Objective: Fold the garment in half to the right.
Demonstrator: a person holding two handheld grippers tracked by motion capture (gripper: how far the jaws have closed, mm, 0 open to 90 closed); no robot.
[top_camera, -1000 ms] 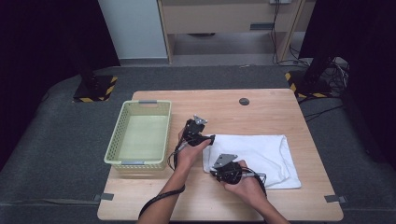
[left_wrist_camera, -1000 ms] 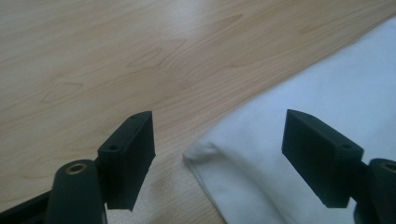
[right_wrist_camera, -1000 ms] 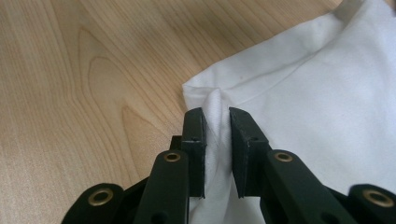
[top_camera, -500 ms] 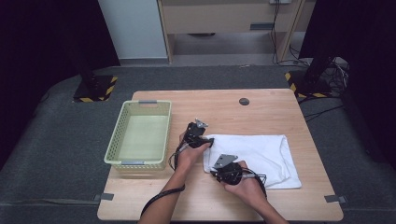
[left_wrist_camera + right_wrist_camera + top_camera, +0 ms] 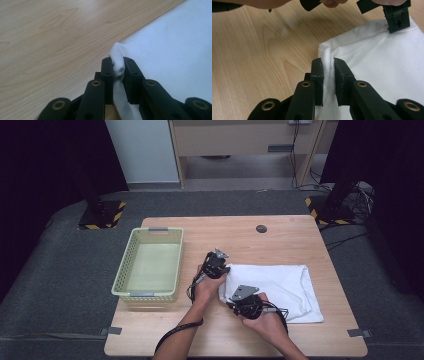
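Note:
A white cloth (image 5: 280,285) lies flat on the right half of the wooden table (image 5: 300,240). My left gripper (image 5: 225,269) is at the cloth's far left corner. Its jaws have just been closing and now pinch a raised fold of the cloth (image 5: 172,50) at the left gripper (image 5: 117,68). My right gripper (image 5: 230,301) is at the near left corner, shut on the cloth's (image 5: 374,57) edge, which bunches between the jaws of the right gripper (image 5: 327,67). The left gripper (image 5: 397,22) also appears at the top right of the right gripper view, on the cloth's far corner.
A pale green slotted basket (image 5: 145,295) stands on the table's left side, close to my left hand. A small dark disc (image 5: 261,228) is set in the tabletop near the far edge. Bare wood lies in front of and beyond the cloth.
The left gripper has settled slightly lower onto the cloth's far left corner. The right hand and the cloth have stayed where they were.

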